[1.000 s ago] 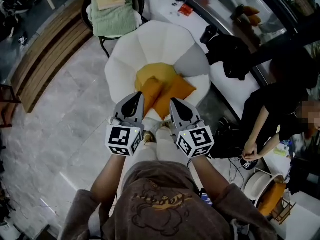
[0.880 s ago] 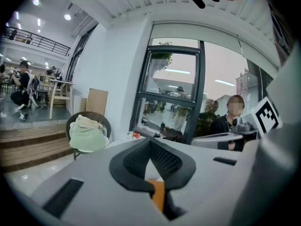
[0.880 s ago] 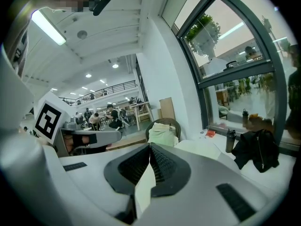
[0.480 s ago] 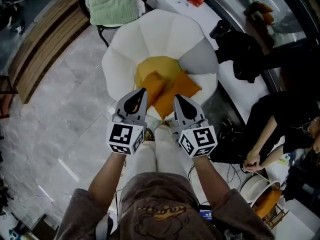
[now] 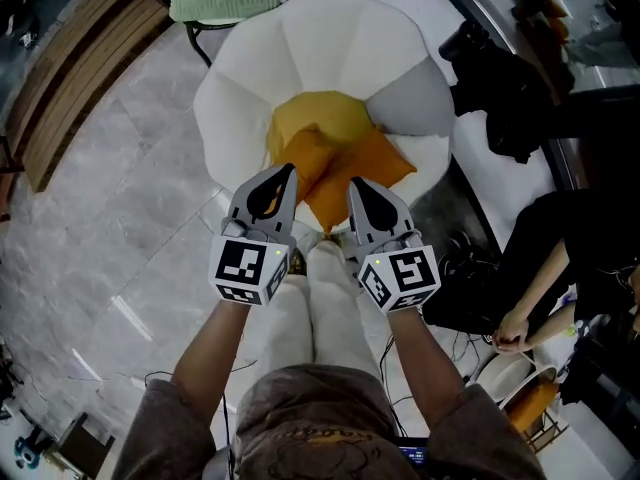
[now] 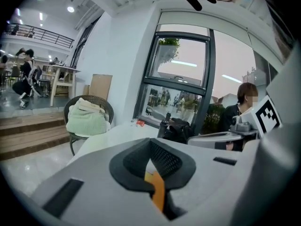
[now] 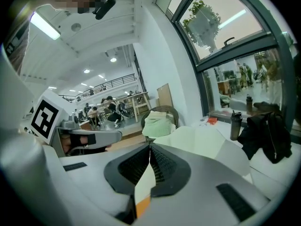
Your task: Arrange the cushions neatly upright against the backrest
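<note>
On the chair [image 5: 330,38], orange cushions [image 5: 350,168] slump — left gripper [image 5: 283,178], right gripper [image 5: 360,190] clenched, empty.

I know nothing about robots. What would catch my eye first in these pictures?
First, the white petal-shaped armchair at the top middle of the head view, with orange cushions lying on its yellow seat rather than standing against the back. Just below them, the left gripper and right gripper, both shut, point toward the cushions, each carrying a black-and-white marker cube.
</note>
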Demonstrator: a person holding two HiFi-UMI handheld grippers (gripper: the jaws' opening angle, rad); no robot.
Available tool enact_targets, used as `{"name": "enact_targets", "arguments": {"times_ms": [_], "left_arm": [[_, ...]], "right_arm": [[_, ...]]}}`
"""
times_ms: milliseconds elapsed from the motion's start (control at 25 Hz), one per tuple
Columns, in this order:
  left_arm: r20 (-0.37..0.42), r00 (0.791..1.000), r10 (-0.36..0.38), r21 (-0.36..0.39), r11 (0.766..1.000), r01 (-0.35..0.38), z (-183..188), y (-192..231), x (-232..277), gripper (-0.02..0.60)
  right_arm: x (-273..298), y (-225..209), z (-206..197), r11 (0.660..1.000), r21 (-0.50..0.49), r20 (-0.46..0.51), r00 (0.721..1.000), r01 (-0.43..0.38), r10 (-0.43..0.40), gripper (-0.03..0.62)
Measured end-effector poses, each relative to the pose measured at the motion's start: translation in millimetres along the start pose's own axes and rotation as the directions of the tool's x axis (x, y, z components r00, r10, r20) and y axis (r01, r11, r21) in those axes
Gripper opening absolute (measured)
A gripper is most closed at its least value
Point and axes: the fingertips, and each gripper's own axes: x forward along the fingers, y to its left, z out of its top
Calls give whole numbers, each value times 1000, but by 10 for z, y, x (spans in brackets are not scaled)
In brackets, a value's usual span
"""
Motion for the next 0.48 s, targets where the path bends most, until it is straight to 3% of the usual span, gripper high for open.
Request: {"name": "enact_targets", "arguments": {"times_ms": [480], "left_arm": [[-74, 997, -6, -7, 1000, 5, -818, 214, 378, 5]], "right_arm": [[387, -233, -763, 1000, 11, -62, 998, 9, -9, 18]]}}
